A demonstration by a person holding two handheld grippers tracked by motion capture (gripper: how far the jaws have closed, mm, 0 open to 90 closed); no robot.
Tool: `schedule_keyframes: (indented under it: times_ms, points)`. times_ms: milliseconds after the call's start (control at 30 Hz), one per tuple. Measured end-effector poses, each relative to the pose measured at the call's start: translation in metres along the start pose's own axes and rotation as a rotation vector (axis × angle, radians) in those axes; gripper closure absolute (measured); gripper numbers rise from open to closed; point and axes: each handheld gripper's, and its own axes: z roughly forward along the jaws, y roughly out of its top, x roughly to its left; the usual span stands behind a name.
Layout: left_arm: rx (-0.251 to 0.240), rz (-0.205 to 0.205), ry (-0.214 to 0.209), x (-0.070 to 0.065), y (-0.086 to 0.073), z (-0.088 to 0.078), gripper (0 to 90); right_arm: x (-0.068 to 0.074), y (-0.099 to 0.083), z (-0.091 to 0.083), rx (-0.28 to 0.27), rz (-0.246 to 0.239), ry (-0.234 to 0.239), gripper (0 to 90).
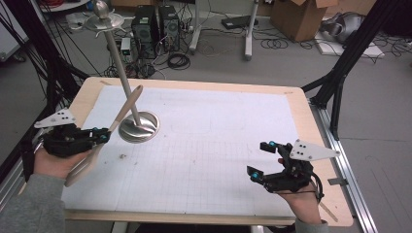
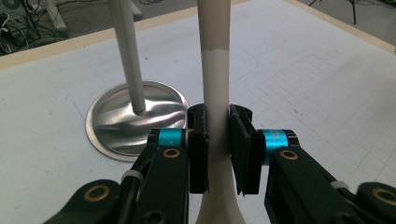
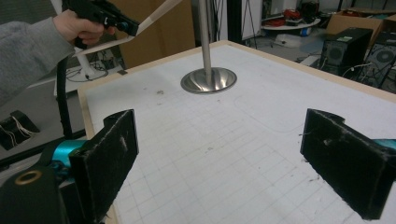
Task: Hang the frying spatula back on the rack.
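L gripper sits at approx 9 o'clock on the table, held up off the surface in the person's left hand. Its jaws are pinched on the neck of a long wooden spatula; in the left gripper view both black pads press the pale handle from either side, no gap showing. The spatula runs diagonally: narrow handle end up toward 1 o'clock from the grip, broad blade down toward 7 o'clock, past the hand and over the table's left edge. The handle tip lies close to the pole in the high view; can't tell if they touch.

Just beside the L gripper, toward 2 o'clock, stands a metal stand: round shiny base on the white grid mat, thin pole rising and leaning to a small dish and ball at top.

R gripper is at approx 4 o'clock, well apart from the stand, in the right hand. Jaws spread wide w/ nothing between them; right gripper view shows the two pads far apart over bare mat.
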Motion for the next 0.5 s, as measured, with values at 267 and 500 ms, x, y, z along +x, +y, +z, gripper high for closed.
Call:
schedule_keyframes:
  times_ms: [267,500]
  points:
    - [-0.016,0.010,0.010,0.013,0.002,-0.017,77.8,-0.001,0.000,0.002,0.010,-0.001,-0.002,10.1]
    - [-0.038,0.010,0.049,0.025,0.007,-0.039,77.8,-0.001,-0.001,0.003,0.016,0.003,-0.001,10.1]
